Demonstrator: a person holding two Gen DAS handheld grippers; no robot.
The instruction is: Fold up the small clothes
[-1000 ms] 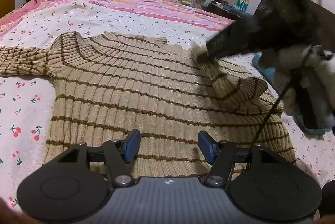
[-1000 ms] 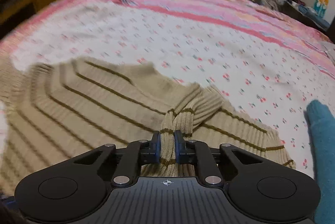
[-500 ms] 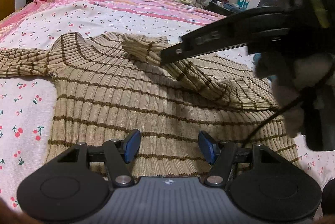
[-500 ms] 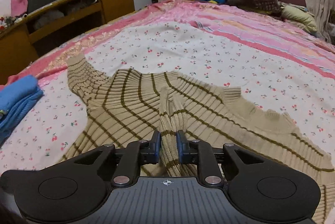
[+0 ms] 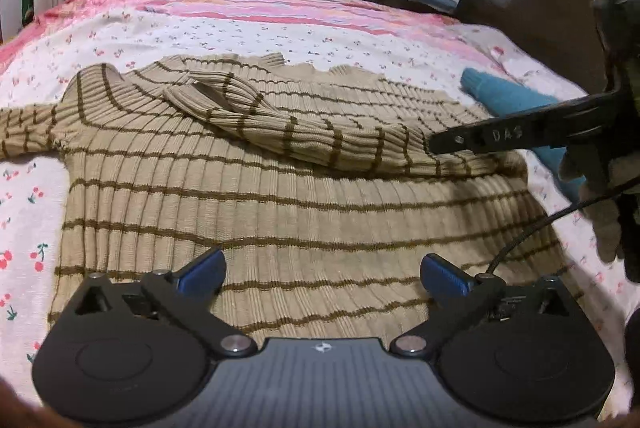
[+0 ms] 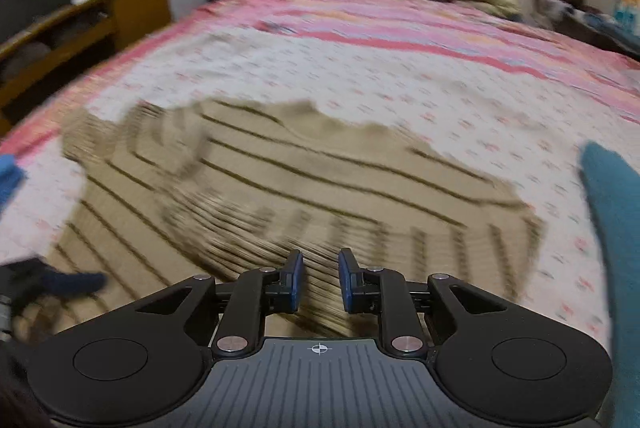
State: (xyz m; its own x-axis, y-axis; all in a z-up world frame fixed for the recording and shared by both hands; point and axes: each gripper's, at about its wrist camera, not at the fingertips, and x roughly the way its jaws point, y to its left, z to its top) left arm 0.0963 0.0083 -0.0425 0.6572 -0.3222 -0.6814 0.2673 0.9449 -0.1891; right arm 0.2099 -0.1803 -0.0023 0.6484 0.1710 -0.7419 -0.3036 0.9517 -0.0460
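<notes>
The striped sweater [image 5: 280, 196] is spread flat on the bed [image 5: 240, 28] just ahead of the left gripper [image 5: 322, 270], hem nearest it, collar pointed away; one sleeve is laid crosswise over the chest. Its jaws are opening, nothing between. The right gripper [image 6: 319, 282] is parted slightly, gripping nothing.

Dim, soft indoor light — left-wrist view sharp, right-wrist view motion-smeared — fisheye bending and dark corners throughout.

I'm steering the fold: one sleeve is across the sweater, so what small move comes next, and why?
Probably send the left claw, jaws opening and empty, to the other sleeve, which lies spread out on the bed, unlike the folded sleeve across the beige striped ribbed sweater.
</notes>
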